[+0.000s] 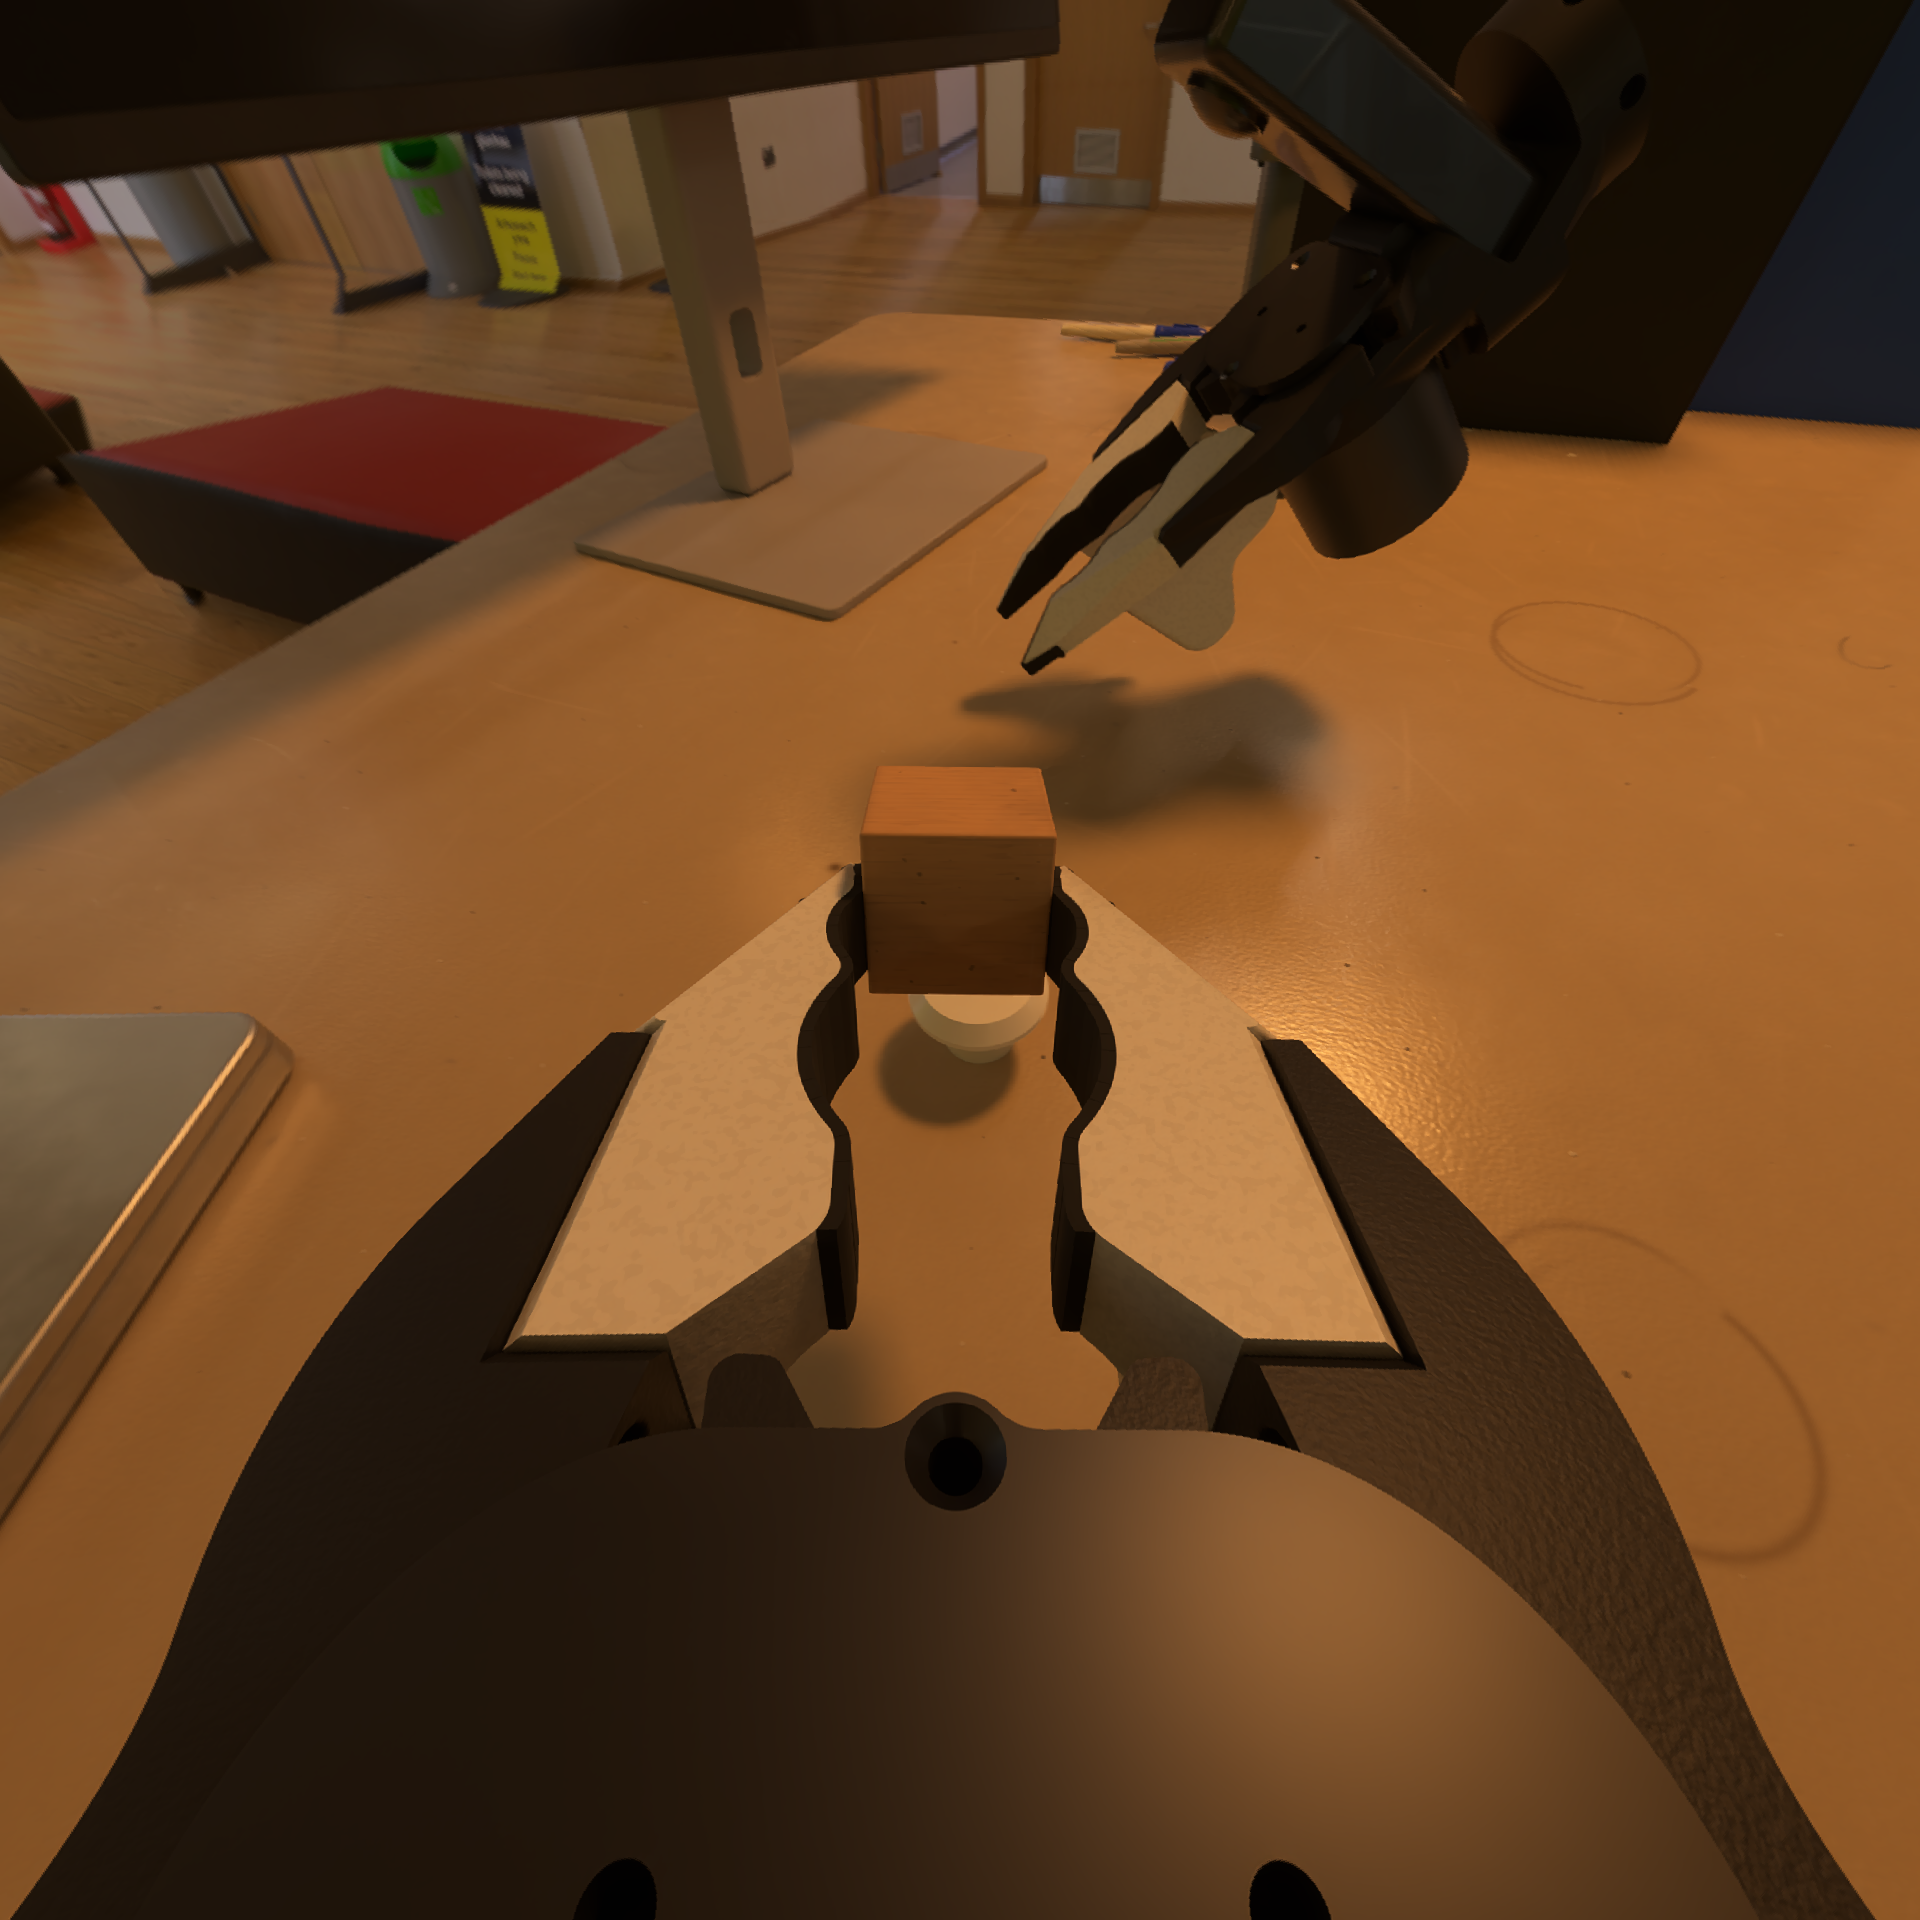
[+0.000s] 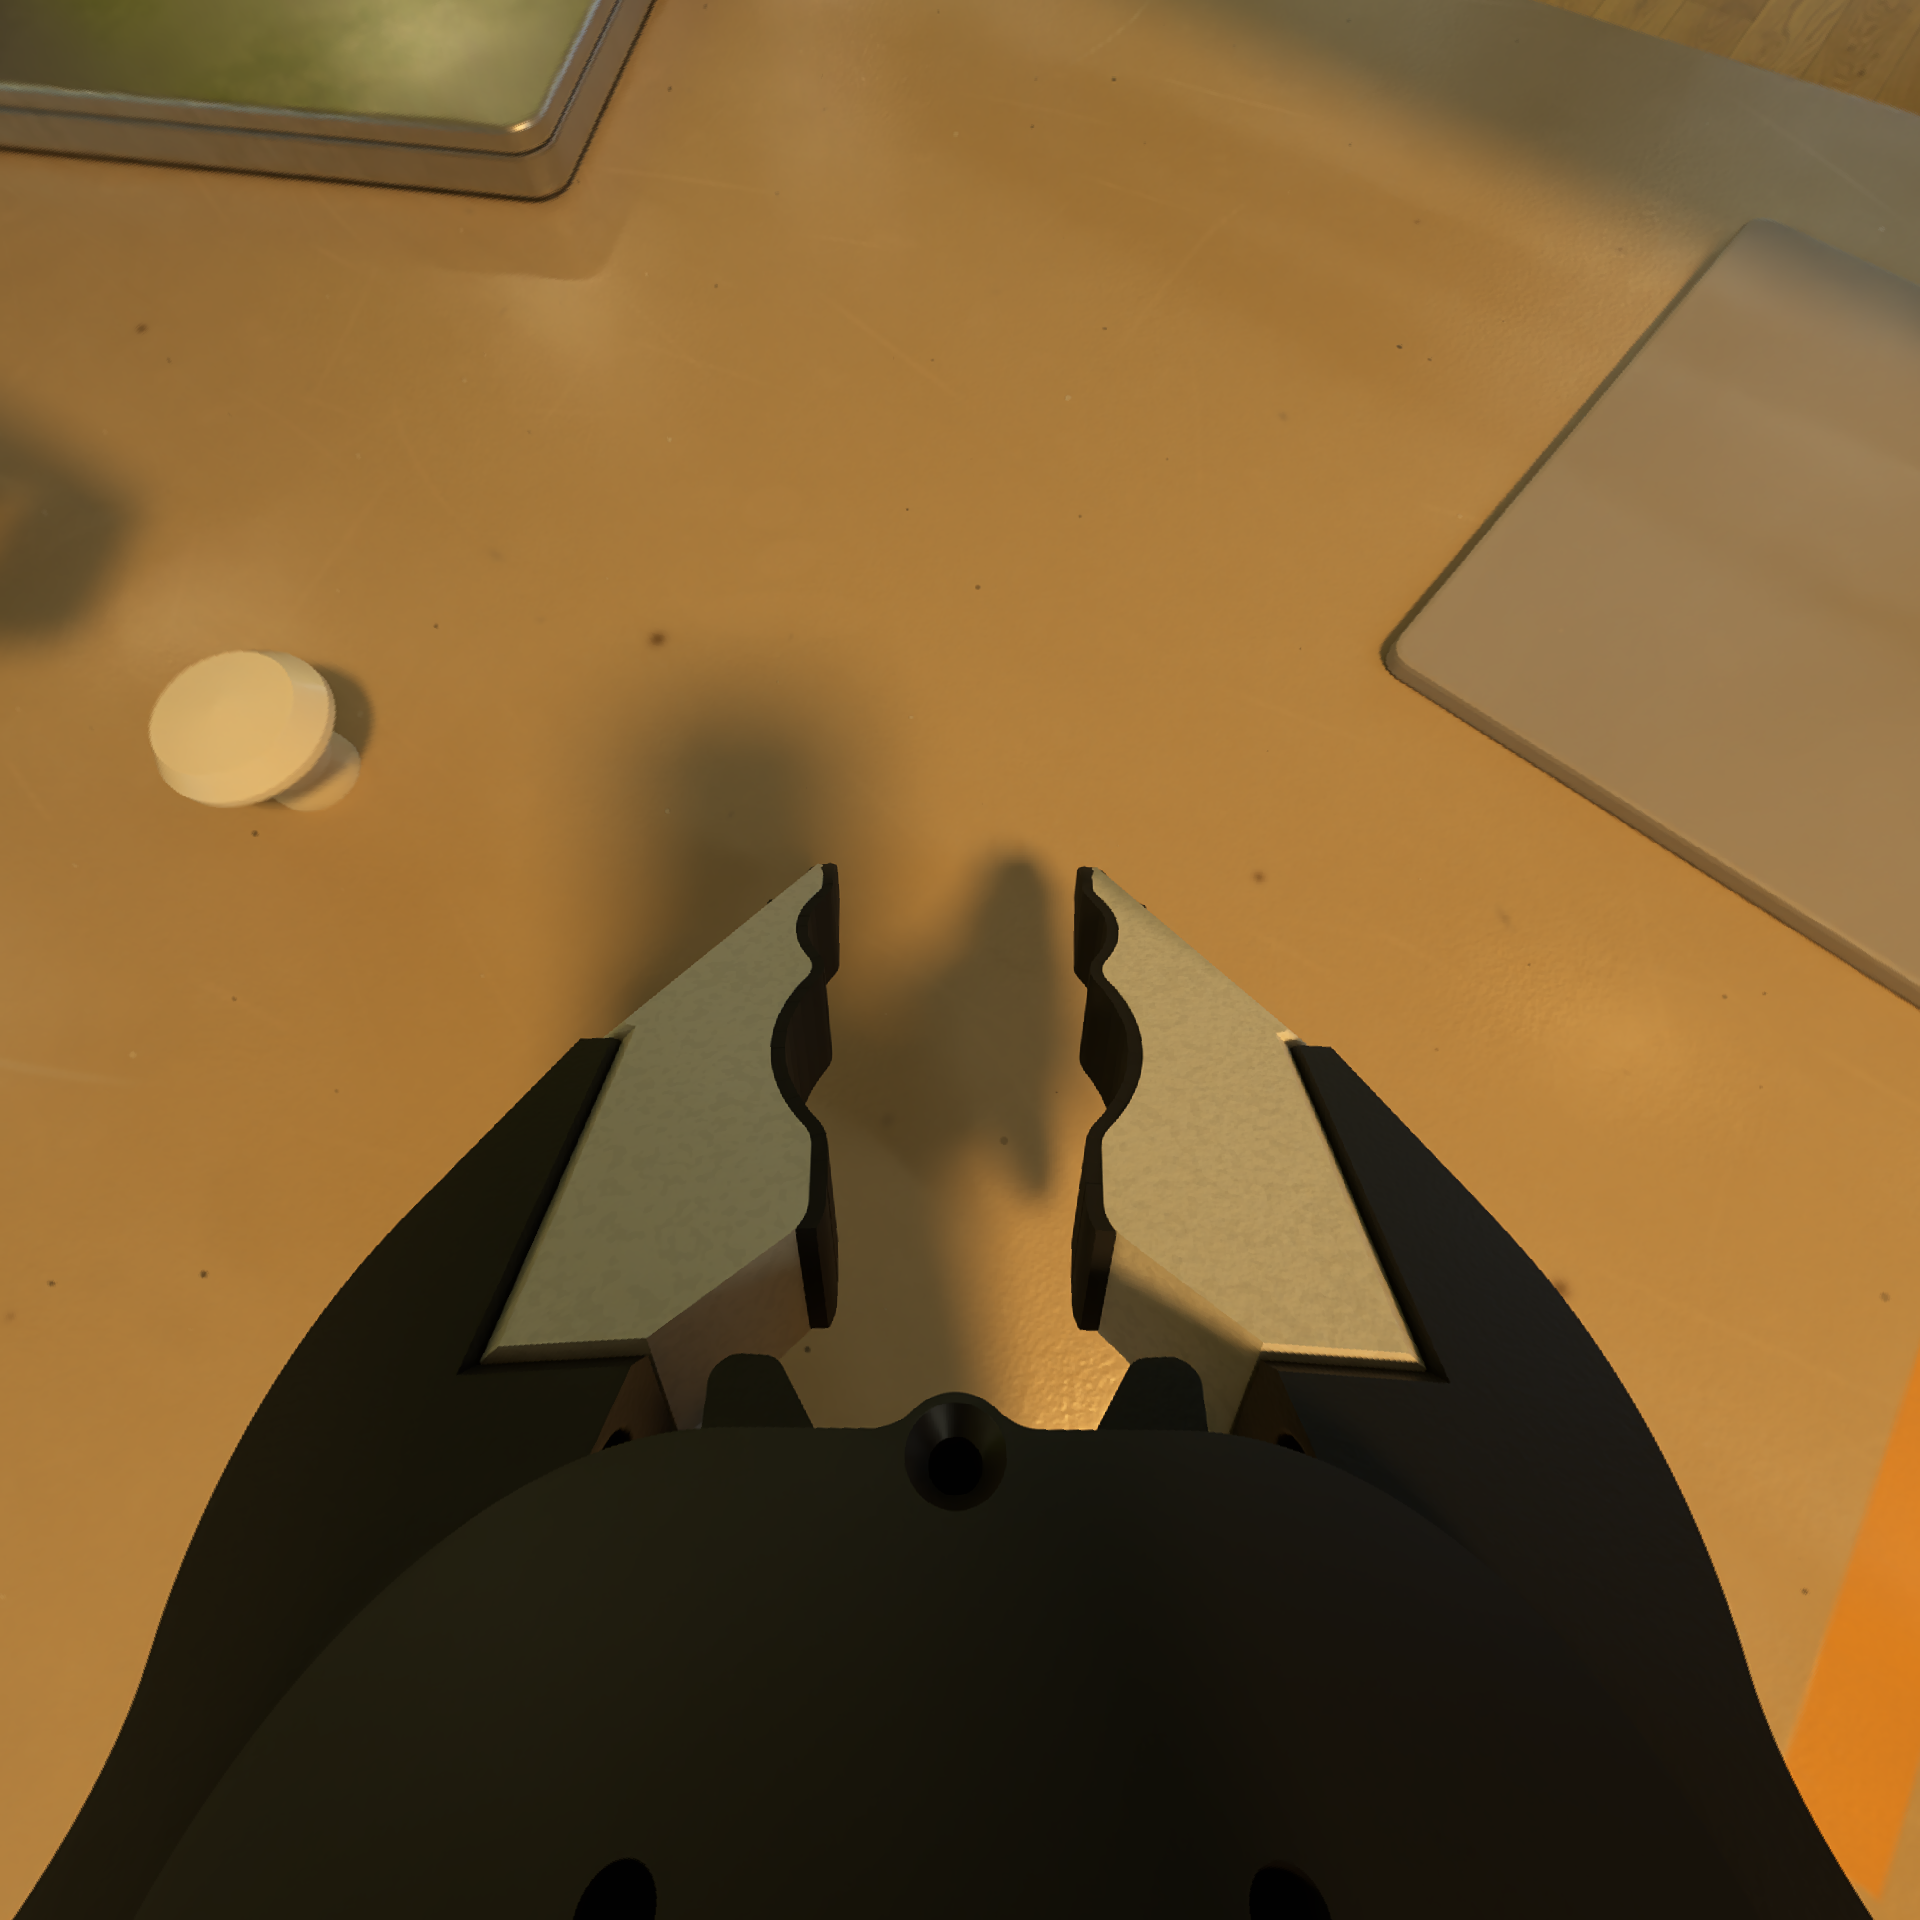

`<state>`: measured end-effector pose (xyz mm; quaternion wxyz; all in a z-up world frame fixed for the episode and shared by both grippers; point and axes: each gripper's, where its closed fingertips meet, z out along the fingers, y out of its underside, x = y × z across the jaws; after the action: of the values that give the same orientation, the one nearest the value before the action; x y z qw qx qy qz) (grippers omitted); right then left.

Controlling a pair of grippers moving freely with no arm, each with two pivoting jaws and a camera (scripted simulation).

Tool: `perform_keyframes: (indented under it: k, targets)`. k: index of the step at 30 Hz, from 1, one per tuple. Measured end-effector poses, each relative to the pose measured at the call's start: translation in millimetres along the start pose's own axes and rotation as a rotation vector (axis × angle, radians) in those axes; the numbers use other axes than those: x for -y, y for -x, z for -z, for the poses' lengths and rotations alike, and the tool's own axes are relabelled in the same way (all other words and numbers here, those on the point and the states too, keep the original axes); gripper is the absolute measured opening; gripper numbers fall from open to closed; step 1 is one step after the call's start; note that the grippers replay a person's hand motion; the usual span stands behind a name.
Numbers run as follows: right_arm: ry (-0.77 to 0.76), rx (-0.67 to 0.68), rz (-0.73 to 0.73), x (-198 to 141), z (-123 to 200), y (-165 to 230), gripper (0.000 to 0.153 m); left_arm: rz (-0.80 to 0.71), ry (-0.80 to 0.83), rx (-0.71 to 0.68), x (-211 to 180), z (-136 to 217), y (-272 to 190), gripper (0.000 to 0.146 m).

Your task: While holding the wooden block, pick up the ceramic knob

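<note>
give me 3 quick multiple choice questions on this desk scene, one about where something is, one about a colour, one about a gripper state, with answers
1. In the right wrist view, where does the round cream ceramic knob lie relative to the right gripper?
A. between its fingers
B. on the tan table, off to the left of its fingertips
C. on the metal tray

2. What colour is the small wooden block?
A. orange-brown
B. blue
C. white

3. What is the state of the left gripper?
A. open and empty
B. shut on the knob
C. shut on the wooden block

Answers:
1. B, the knob sits on bare table left of the open fingers.
2. A, its faces show warm brown wood.
3. C, both fingertips press the block's sides, with the block's shadow on the table below it.
</note>
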<state>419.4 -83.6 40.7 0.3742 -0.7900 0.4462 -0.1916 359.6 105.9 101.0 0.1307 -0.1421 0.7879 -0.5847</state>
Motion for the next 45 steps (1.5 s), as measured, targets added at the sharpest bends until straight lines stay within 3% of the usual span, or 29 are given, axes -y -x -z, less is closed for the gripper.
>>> perform_keyframes:
  k: [32, 45]
  targets:
    - [-0.049, 0.028, 0.080, 5.1, -0.7, 14.7, 0.043, 0.074, 0.032, 0.187, -15.0, 19.0, 46.5, 0.033]
    - [-0.037, 0.041, 0.094, 3.0, -2.9, 20.5, 0.042, 0.102, 0.057, 0.119, -18.9, 20.2, 41.7, 0.033]
